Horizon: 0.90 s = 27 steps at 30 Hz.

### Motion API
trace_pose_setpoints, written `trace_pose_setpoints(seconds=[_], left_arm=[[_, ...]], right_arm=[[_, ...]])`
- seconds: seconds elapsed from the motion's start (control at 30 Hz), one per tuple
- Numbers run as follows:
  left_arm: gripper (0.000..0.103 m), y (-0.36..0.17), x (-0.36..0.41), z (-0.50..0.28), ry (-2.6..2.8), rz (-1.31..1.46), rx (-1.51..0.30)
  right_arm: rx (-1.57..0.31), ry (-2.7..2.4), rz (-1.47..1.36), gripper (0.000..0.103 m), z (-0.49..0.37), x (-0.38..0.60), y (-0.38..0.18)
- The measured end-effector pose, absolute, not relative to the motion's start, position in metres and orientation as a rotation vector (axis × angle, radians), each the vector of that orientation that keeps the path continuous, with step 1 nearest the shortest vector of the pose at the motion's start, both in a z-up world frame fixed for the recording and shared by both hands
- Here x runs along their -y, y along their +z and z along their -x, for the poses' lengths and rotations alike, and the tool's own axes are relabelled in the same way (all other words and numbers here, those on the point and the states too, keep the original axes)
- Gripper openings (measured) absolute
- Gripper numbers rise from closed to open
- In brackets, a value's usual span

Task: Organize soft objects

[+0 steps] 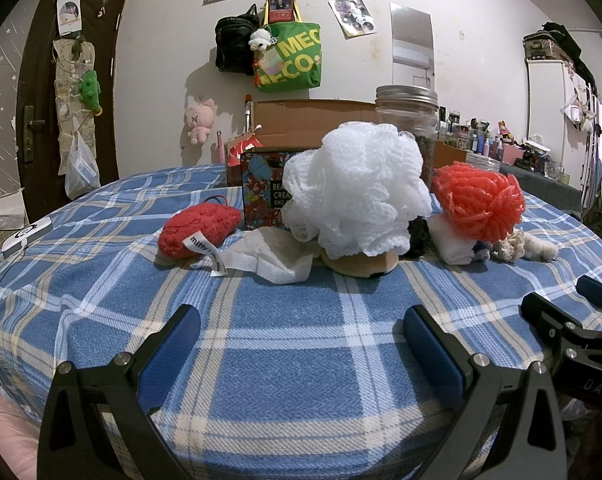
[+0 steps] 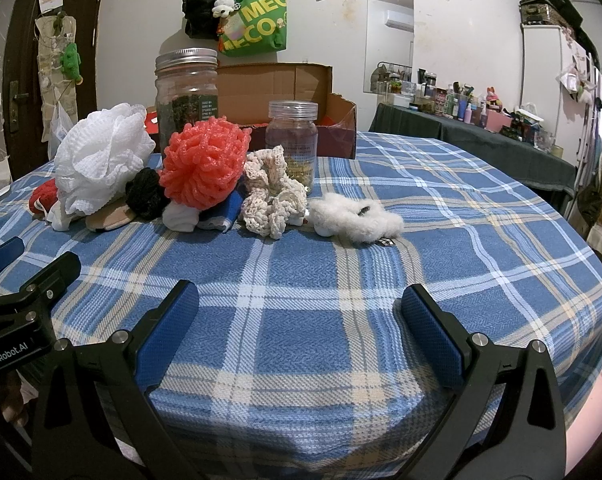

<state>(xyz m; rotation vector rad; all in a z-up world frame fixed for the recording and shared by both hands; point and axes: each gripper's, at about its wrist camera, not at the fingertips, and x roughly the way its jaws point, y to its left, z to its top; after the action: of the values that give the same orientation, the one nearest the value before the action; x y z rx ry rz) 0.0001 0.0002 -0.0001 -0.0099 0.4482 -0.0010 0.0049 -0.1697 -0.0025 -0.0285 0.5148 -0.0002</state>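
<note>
Soft things lie in a pile on the blue plaid tablecloth. A white mesh bath puff sits in the middle, a coral-red puff to its right. A red knitted pouch, a white sock, a tan pad, a black scrunchie, a cream crochet scrunchie and a fluffy white scrunchie lie around them. My left gripper and right gripper hover open near the table's front edge, both empty and well short of the pile.
A tall glass jar with a metal lid, a smaller clear jar, a patterned box and an open cardboard box stand behind the pile. A white device lies at the far left. The right gripper's body shows beside mine.
</note>
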Motion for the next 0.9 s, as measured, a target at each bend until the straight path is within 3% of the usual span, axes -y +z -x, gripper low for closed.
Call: trace_pose_setpoints(seconds=[0.9], left_arm=[[0.103, 0.012, -0.015, -0.003, -0.035, 0.059, -0.454]], right_arm=[[-0.549, 0.027, 0.028, 0.103, -0.007, 0.172, 0.002]])
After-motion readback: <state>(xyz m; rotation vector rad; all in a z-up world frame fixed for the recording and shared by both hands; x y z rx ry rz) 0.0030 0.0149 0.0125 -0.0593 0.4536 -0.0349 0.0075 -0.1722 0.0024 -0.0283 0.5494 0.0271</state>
